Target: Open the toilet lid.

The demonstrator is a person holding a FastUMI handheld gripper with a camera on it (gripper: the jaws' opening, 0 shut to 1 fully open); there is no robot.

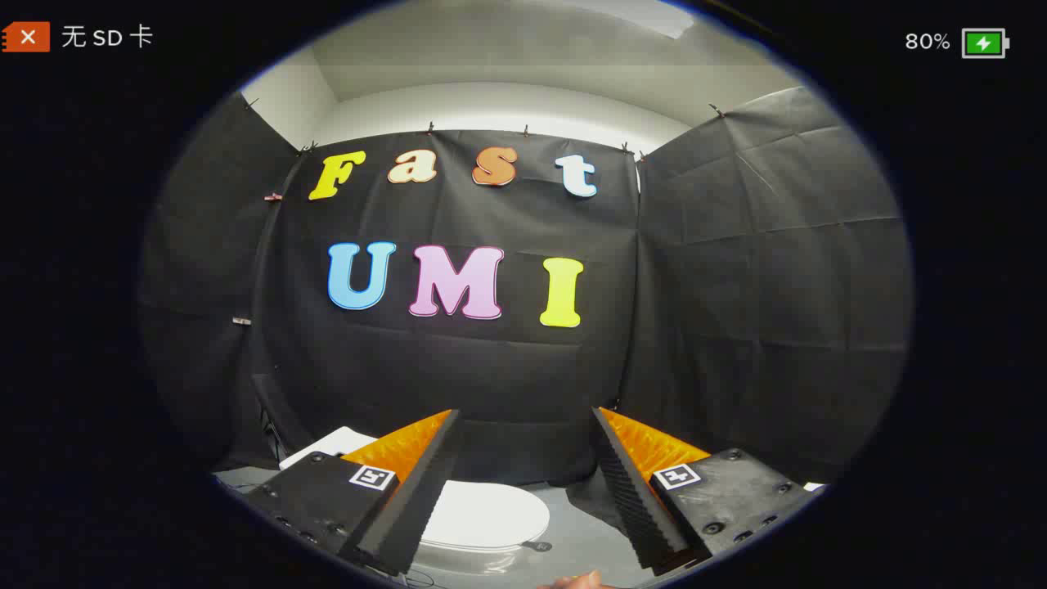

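A white toilet lid [483, 515] lies flat and closed, low between and below my fingers, partly hidden behind the left finger. My gripper [523, 417] is held above it, pointing at the booth's back wall, open with a wide gap and nothing between the fingers. The left finger [425, 483] and right finger [630, 483] both stand apart from the lid. A small dark tab [537, 546] sits at the lid's near right rim.
Black cloth walls [736, 286] close the booth on three sides. A white box-like object [323, 448] sits left of the left finger. Grey floor [572, 540] lies around the toilet. A fingertip of a hand [572, 581] shows at the very bottom.
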